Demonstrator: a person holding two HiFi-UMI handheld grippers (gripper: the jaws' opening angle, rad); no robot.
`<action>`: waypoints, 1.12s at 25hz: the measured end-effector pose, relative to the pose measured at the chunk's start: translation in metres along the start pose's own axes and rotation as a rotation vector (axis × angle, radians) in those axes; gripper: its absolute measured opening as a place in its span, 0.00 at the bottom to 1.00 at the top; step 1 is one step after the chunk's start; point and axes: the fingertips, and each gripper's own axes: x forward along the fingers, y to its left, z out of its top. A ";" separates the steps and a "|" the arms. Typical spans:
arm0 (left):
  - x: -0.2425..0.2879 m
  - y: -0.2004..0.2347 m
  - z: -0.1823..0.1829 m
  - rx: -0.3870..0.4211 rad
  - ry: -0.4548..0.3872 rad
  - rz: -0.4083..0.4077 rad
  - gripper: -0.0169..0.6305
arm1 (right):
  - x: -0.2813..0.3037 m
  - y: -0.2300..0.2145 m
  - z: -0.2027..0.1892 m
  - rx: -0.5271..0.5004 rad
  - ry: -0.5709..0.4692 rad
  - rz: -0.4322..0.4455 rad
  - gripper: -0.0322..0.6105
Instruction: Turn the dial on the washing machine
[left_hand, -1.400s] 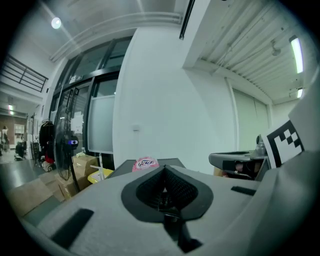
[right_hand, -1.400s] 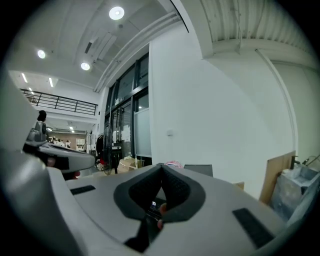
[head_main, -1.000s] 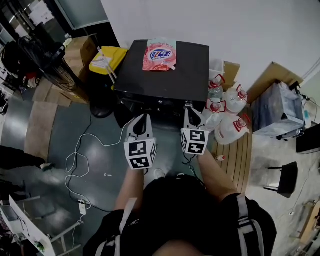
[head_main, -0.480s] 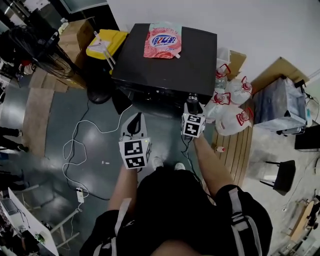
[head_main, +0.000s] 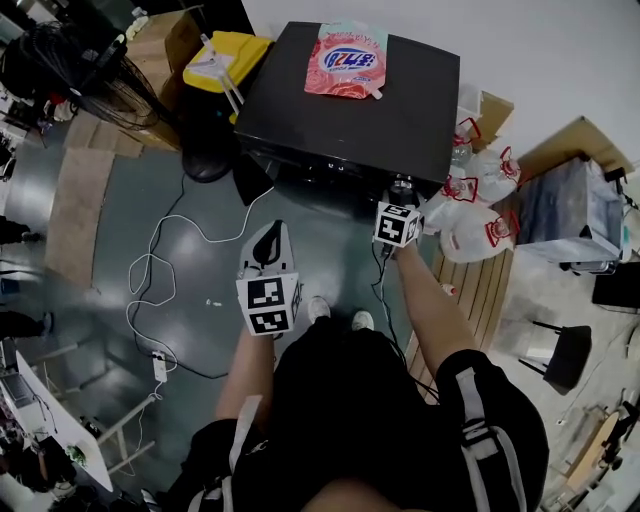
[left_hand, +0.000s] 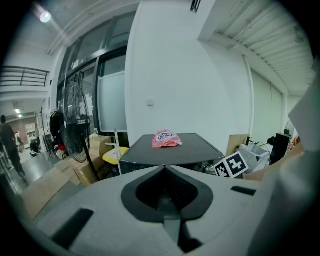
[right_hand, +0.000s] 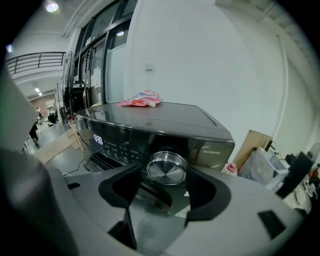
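Reaching forward at arm's length, the right tool (head_main: 402, 192) is held level against the front of the washing machine (head_main: 350, 110), lined up square on the dial (right_hand: 167, 168). The dial is a round metal knob at the right end of the dark control panel, close under the machine's front right corner. In the right gripper view it sits centred in the gap between the two jaws. The jaws are opening, one on each side of the knob, and I see no pad pressing on its rim. That straight-on approach makes sense: a knob can only be pinched across its width and then twisted about its own axis, so the tool has to face it head on.

The left tool (head_main: 268, 240) has no part in this. It hangs lower and well back from the machine over the floor, jaws together and holding nothing, probably kept there so it does not block the panel.

A pink detergent pouch (head_main: 348, 62) lies near the back edge of the machine's top, well apart from the panel. White jugs (head_main: 478, 210) crowd the floor just beside the machine's right side, close to the working arm, so the elbow has little room there.

My reading is that no grip on the dial exists at this moment; any turn would first call for the jaws to close on it.
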 end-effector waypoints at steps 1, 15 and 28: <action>-0.001 0.002 -0.001 -0.005 0.001 0.006 0.02 | 0.003 -0.001 -0.001 -0.001 0.006 -0.006 0.43; -0.007 0.001 -0.001 -0.004 0.000 0.030 0.02 | 0.015 -0.004 -0.007 0.058 0.047 -0.008 0.43; -0.021 -0.007 0.002 0.002 -0.009 0.059 0.02 | 0.015 -0.010 -0.008 0.255 0.044 0.060 0.43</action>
